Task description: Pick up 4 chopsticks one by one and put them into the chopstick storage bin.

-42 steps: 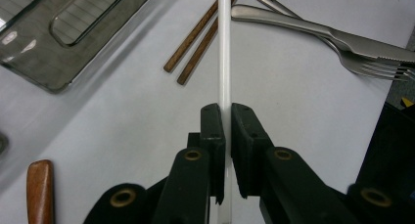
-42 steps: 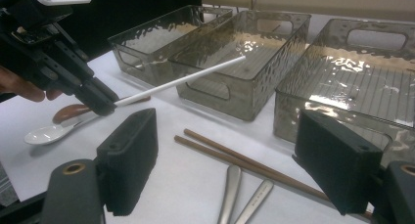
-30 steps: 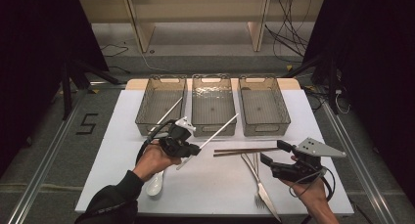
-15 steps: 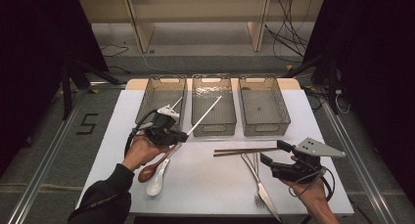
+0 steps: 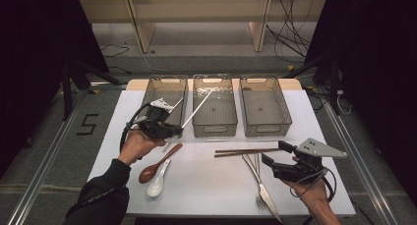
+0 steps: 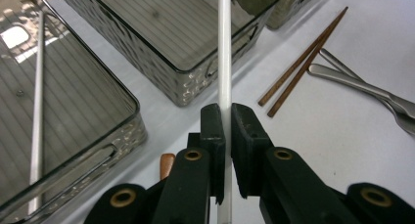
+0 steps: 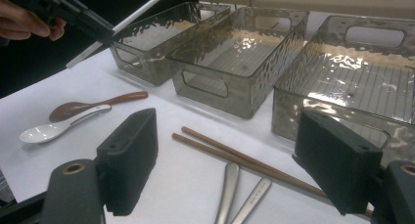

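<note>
Fingers of the left gripper [image 6: 226, 136] pinch a white chopstick [image 6: 224, 48] near its end, tip over the middle bin [image 5: 214, 105]. Right gripper [image 7: 235, 170] waits spread above the counter [image 5: 206, 181]. Held so far back, the chopstick could pivot and slip, missing the left bin [image 5: 164, 99], where its mate lies.

The left gripper [image 5: 169, 131] is holding a chopstick [image 5: 196, 107] over the left bin [image 5: 150, 95]. Two spoons [image 5: 160, 171] are lying just below it, and a chopstick pair [image 5: 246, 152] is lying to its right.
</note>
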